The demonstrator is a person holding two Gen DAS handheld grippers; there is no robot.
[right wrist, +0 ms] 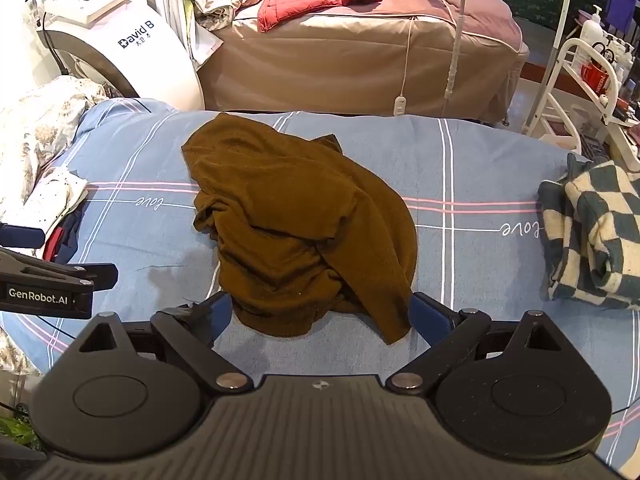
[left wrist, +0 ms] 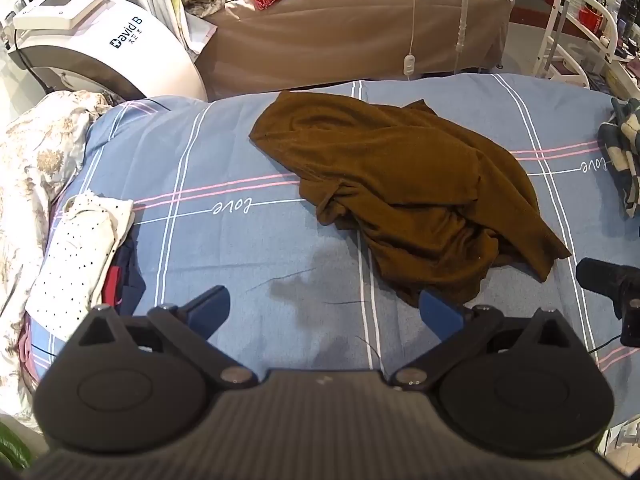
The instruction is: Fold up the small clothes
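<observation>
One brown garment (right wrist: 296, 224) lies crumpled in a heap on the blue sheet (right wrist: 480, 160), about mid-bed, its folds bunched toward the near edge and one flap trailing to the near right. In the left wrist view the same garment (left wrist: 404, 196) sits ahead and to the right.

The right gripper (right wrist: 322, 316) is spread wide, holding nothing, one blue finger (right wrist: 218, 312) on each side of the garment's near hem, just beside the cloth. The left gripper (left wrist: 324, 314) is likewise released and empty, over bare sheet (left wrist: 224, 264) near the garment's left corner; its right finger (left wrist: 438, 314) is close to the hem.

To the left, one stack of clothes (left wrist: 80, 256) rests by the bed's edge: a white dotted piece on top, dark blue and red beneath. To the right lies one checked blanket (right wrist: 596, 236), well apart from the garment. A floral quilt (left wrist: 36, 160) is bunched at the far left.

Beyond the bed stand one white machine (right wrist: 120, 40) marked "David B", a second bed (right wrist: 360, 64) in brown cover carrying a red jacket (right wrist: 312, 0), and a white rack (right wrist: 580, 92) at the right.
</observation>
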